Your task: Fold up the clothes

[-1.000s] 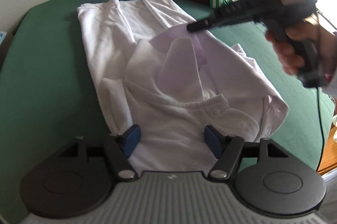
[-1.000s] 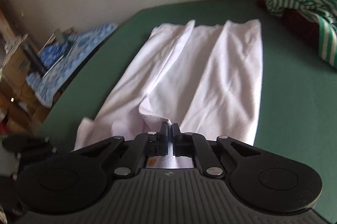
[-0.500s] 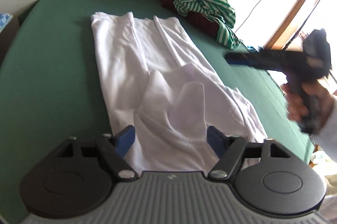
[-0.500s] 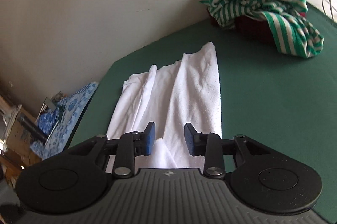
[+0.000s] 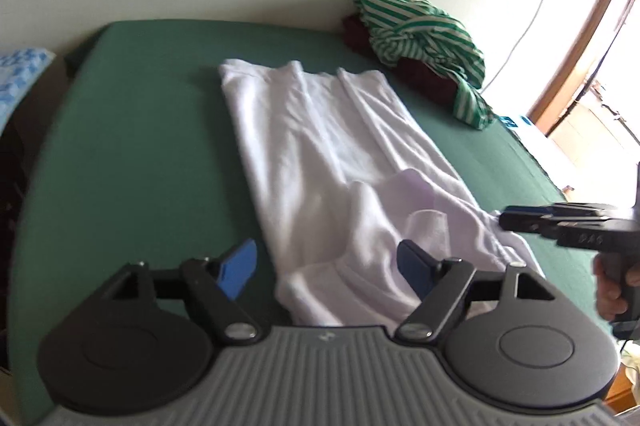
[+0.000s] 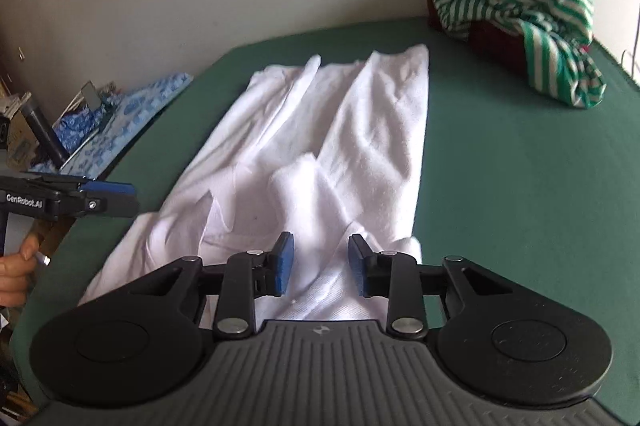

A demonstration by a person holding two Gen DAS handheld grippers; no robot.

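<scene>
A white garment (image 5: 340, 154) lies lengthwise on the green bed (image 5: 140, 130), its sides folded in and a sleeve flap lying loose on its near end. My left gripper (image 5: 328, 262) hovers over the near left corner; its jaws are opening and no cloth is between the pads. My right gripper (image 6: 320, 258) stands open above the garment's (image 6: 340, 130) near end, pads apart and off the fabric. Each gripper shows in the other's view: the right gripper (image 5: 505, 218) at the garment's right edge, the left gripper (image 6: 132, 198) at its left edge, each held by a hand.
A green-and-white striped garment (image 5: 420, 30) is heaped on a dark red item at the bed's far right corner, against the wall. A blue patterned cloth (image 6: 132, 106) and clutter lie beyond the bed's left side. A bright doorway (image 5: 580, 106) is at the right.
My right gripper, shut on a fold of the white garment a second ago, has opened, let it go and drawn back. The left gripper has pulled back and left, off the cloth.
</scene>
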